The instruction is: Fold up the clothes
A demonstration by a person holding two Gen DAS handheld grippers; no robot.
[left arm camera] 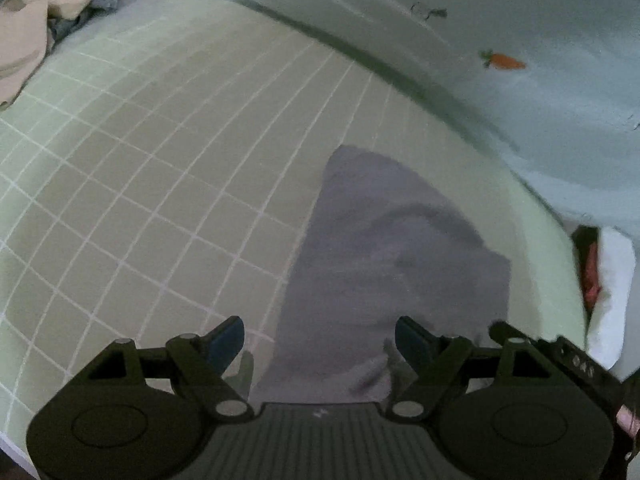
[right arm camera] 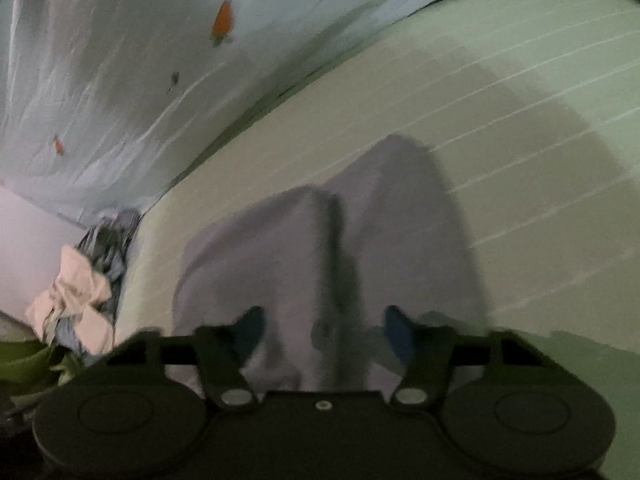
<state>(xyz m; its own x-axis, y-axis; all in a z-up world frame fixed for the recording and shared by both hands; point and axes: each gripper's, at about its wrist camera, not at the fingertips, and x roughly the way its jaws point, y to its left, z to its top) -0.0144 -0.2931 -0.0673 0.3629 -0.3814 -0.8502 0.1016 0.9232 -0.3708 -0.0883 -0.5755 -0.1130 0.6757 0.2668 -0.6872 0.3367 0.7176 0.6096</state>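
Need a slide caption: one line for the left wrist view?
Left hand-held gripper, open, hovers over a grey garment lying on a green grid-lined sheet, unfolded clothes piled beyond.

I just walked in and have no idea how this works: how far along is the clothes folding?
Done: the grey garment lies on the green checked sheet with a fold line down it, so it looks partly folded. In hand: nothing; the left gripper and right gripper both stand open over it. Left: finishing this piece, then the heap of beige and grey clothes at the bed's far end.
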